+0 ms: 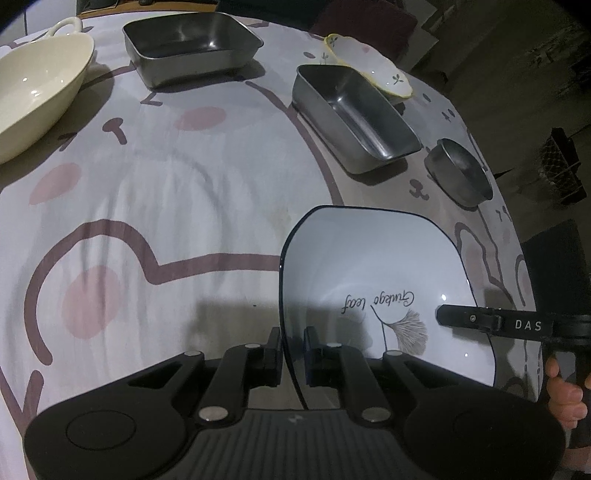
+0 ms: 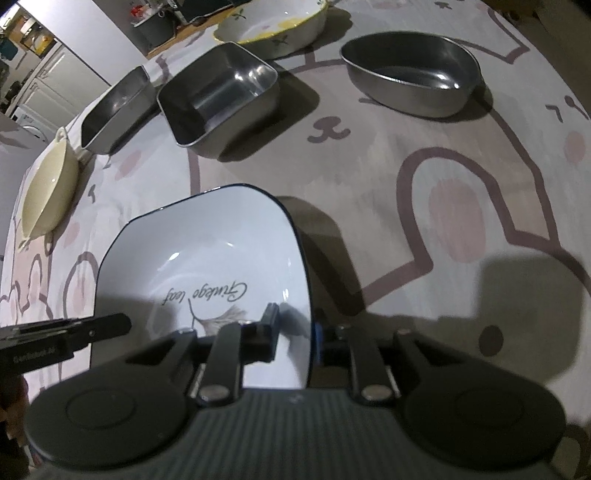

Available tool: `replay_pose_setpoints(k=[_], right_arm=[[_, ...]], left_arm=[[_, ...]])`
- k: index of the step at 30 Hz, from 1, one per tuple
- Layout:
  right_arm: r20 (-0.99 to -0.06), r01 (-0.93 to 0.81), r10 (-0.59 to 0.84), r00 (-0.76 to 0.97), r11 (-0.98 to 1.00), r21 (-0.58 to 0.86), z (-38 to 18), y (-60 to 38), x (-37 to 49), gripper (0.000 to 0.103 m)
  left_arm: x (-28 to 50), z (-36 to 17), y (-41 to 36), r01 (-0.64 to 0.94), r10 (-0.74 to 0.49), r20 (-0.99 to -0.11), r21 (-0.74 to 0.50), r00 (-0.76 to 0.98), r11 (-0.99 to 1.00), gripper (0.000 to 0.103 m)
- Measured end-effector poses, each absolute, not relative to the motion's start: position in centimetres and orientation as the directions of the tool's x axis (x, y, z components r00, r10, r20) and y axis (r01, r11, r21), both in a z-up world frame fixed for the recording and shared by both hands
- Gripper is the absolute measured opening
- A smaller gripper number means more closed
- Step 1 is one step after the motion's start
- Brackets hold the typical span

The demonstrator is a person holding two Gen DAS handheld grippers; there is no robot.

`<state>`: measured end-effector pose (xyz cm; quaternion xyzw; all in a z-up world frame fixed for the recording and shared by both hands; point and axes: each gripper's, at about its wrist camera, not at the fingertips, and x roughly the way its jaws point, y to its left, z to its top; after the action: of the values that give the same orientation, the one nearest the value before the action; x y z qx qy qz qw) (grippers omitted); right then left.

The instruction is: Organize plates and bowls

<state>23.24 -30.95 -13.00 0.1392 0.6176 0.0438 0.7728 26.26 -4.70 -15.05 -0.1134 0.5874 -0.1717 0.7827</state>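
A white square bowl with a dark rim and "Ginkgo leaf" print point(image 1: 373, 280) point(image 2: 207, 258) is held between both grippers above the table. My left gripper point(image 1: 291, 354) is shut on its left rim. My right gripper point(image 2: 295, 332) is shut on its right rim; its finger also shows in the left wrist view point(image 1: 469, 318). Other dishes stand on the table: a cream bowl point(image 1: 33, 92) point(image 2: 48, 192), two steel rectangular trays point(image 1: 192, 44) point(image 1: 354, 114) point(image 2: 221, 99) point(image 2: 118, 110), a round steel bowl point(image 1: 458, 170) point(image 2: 410, 74), and a yellow-rimmed floral dish point(image 1: 373, 62) point(image 2: 273, 22).
The table is covered with a cartoon-print cloth point(image 1: 166, 206) point(image 2: 443, 206). Its right edge drops off into a dark room with a black rack point(image 1: 561, 166). White cabinets point(image 2: 55, 74) stand beyond the far left edge in the right wrist view.
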Motion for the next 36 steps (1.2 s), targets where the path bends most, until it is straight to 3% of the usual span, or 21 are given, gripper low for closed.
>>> replay_pose_setpoints(k=[14, 19, 36], right_arm=[[-0.952, 0.105, 0.21, 0.22, 0.966, 0.238, -13.2, -30.1, 23.6, 0.027], [-0.964, 0.076, 0.157, 0.215, 0.981, 0.177, -13.2, -29.3, 23.5, 0.025], [-0.961, 0.052, 0.174, 0.214, 0.981, 0.189, -13.3, -29.3, 23.6, 0.023]], left_arm=[[26.2, -15.0, -4.8, 0.146, -0.393, -0.887, -0.367, 0.244, 0.919, 0.011], [26.2, -15.0, -4.9, 0.159, -0.385, -0.891, -0.355, 0.242, 0.921, 0.011], [26.1, -14.9, -4.7, 0.178, -0.382, -0.893, -0.347, 0.237, 0.921, 0.012]])
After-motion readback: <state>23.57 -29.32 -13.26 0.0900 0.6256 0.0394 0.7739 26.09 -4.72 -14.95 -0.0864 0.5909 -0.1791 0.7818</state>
